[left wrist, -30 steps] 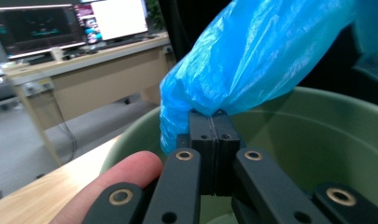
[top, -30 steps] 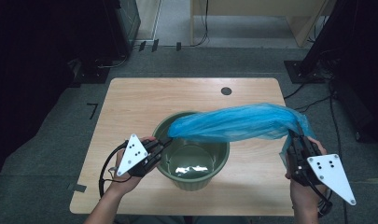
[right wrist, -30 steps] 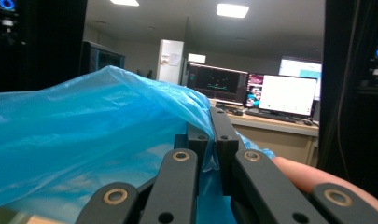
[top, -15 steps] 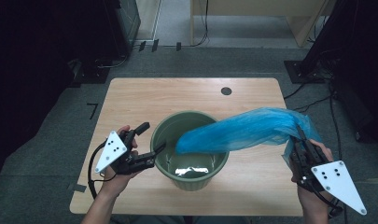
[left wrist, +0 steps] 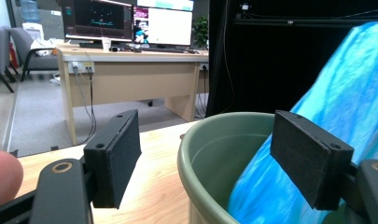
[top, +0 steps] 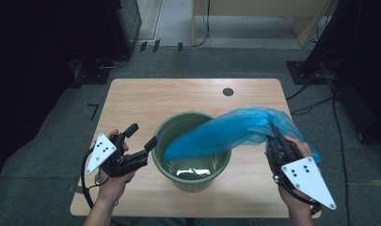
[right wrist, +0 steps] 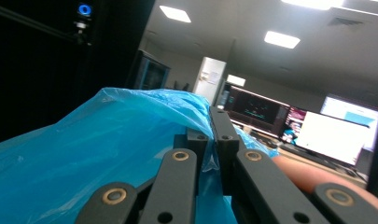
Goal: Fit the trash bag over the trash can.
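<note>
A blue plastic bag [top: 216,134] stretches from my right gripper [top: 273,128] down into a green bucket [top: 193,181] at the table's near middle. The right gripper is shut on the bag's upper end [right wrist: 130,135], with its jaws [right wrist: 218,116] pinching the film above the table's right side. The bag's free end hangs inside the bucket [left wrist: 270,186]. My left gripper [top: 142,135] stands just left of the bucket's rim [left wrist: 196,140]. Its jaws have just been opening and now stand wide, pads [left wrist: 116,154] bare, with nothing gripped between them.
The wooden table [top: 178,101] has a round cable hole [top: 228,92] at the back right. Dark racks and cables stand on the floor around it. In the gripper views a desk [left wrist: 130,70] with monitors sits far behind.
The left gripper let go of the bag and drew back to the left of the bucket. The bag's freed end dropped into the bucket. The right gripper shifted slightly, still holding its end.
</note>
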